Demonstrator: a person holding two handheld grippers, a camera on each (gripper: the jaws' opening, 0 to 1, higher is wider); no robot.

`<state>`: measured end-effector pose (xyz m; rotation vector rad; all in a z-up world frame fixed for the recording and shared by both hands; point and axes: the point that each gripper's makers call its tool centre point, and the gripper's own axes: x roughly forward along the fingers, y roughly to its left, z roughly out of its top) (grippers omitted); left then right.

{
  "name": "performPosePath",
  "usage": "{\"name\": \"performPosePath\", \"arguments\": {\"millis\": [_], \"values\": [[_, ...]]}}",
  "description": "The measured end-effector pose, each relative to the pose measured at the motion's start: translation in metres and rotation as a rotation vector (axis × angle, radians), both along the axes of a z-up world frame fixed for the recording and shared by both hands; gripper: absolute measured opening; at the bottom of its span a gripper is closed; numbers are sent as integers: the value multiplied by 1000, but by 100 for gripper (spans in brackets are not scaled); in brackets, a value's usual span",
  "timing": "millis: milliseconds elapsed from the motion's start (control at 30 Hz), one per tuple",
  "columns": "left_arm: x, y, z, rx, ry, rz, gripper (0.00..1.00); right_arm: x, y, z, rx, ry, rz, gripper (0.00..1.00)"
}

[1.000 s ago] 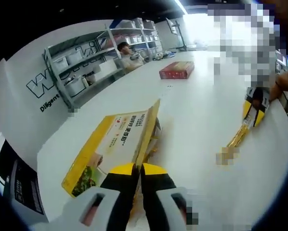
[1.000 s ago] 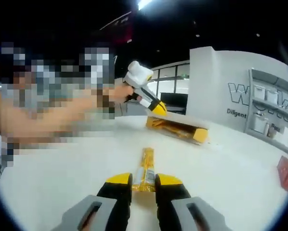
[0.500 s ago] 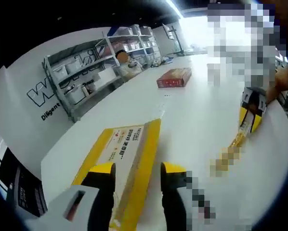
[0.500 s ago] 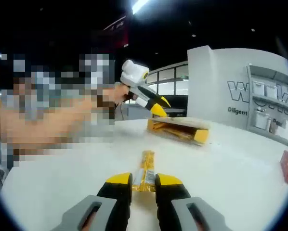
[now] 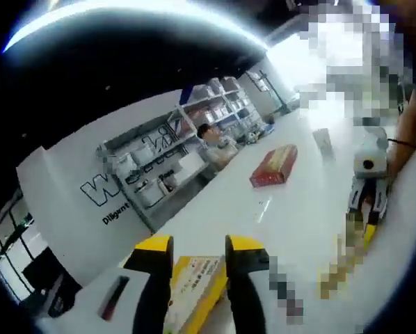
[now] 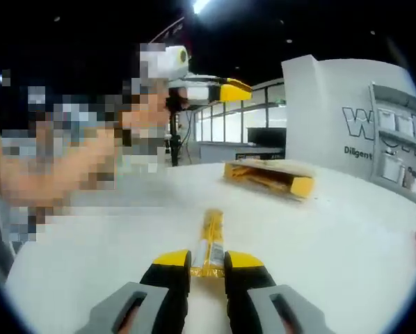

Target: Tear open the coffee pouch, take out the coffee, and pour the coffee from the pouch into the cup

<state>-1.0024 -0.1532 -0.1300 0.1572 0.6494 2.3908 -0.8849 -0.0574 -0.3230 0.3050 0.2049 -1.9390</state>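
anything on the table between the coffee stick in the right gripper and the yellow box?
Nothing. In the right gripper view, bare white table separates the coffee stick, held in the right gripper, from the yellow box lying open farther back.

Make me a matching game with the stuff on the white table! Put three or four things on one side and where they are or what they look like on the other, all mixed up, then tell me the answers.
Things:
1. coffee stick pouch
2. yellow carton
3. red box
4. left hand-held gripper

States:
A. lying open on the table, nothing gripping it
B. held between the jaws of the right hand-held gripper
C. far down the table, toward the shelves
D. raised in the air, jaws apart

Pairs: 1-B, 2-A, 3-C, 4-D
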Motion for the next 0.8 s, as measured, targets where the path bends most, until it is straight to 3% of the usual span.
{"name": "performPosePath", "arguments": {"millis": [67, 167, 233, 267, 333, 400, 467, 567, 667, 733, 800], "values": [[16, -3, -6, 108, -30, -4, 32, 0, 2, -1, -3, 1, 30, 20], [35, -9, -1, 266, -28, -23, 30, 5, 7, -4, 18, 16, 107, 20], [50, -9, -5, 360, -66, -53, 28, 8, 10, -8, 34, 16, 144, 20], [54, -8, -9, 380, -76, -60, 27, 9, 11, -7, 34, 23, 163, 20], [58, -4, -23, 352, -81, -61, 28, 15, 13, -7, 32, 13, 195, 20], [63, 4, -36, 313, -59, -88, 28, 19, 16, -8, 33, 12, 226, 20], [72, 12, -48, 316, -38, -116, 27, 24, 20, -9, 38, 9, 253, 20], [80, 12, -50, 413, 31, -140, 24, 27, 26, -9, 35, 3, 272, 21], [81, 19, -58, 503, -67, -204, 25, 28, 28, -7, 23, -3, 283, 21], [83, 19, -58, 572, -86, -239, 27, 30, 28, -8, 23, -6, 292, 21], [80, 18, -61, 580, -93, -242, 27, 25, 29, -4, 6, 5, 296, 23]]}}
